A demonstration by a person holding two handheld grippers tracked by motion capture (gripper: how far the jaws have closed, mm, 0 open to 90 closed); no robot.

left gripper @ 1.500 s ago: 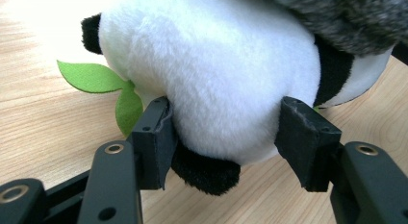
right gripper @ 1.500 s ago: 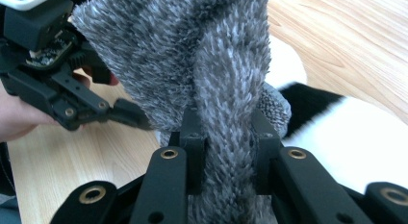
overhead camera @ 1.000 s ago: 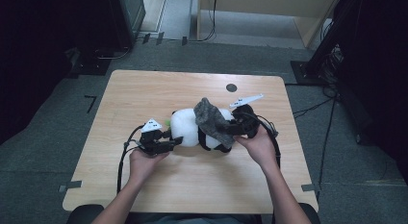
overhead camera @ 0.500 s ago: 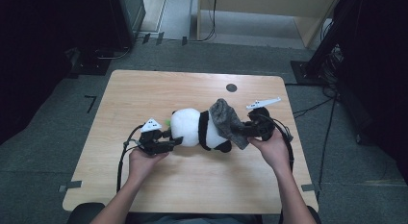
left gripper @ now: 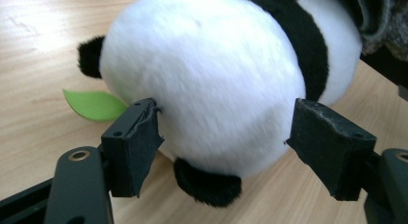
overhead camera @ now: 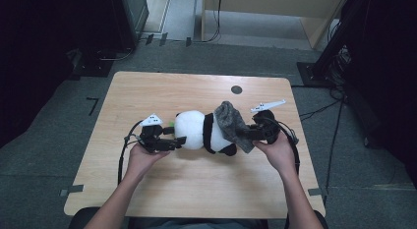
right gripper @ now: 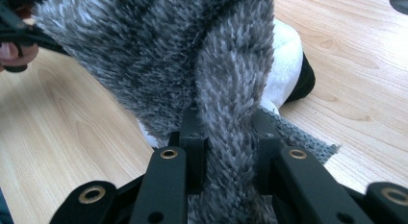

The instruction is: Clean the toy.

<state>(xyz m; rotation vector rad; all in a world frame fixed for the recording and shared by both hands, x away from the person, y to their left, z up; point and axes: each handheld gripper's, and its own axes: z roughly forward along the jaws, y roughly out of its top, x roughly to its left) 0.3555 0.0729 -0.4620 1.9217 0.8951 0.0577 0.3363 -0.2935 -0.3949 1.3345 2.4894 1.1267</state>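
Panda toy [overhead camera: 201, 132]: lying mid-bench, grey fuzzy cloth [overhead camera: 230, 122] draped over its far end.
Left hand-held gripper [left gripper: 226, 137]: jaws just spreading, straddling the head.
Right hand-held gripper [right gripper: 226, 152]: pinching the cloth.
Left: covering unfinished.

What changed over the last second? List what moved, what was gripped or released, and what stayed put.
The right hand-held gripper, shut on the grey cloth, carried it rightward, away from the panda's head and toward its feet. The left hand-held gripper has just been opening its jaws; the panda toy's head sits between them, and only one pad touches its fur. The panda lies on the table about where it was, stretched a little rightward.
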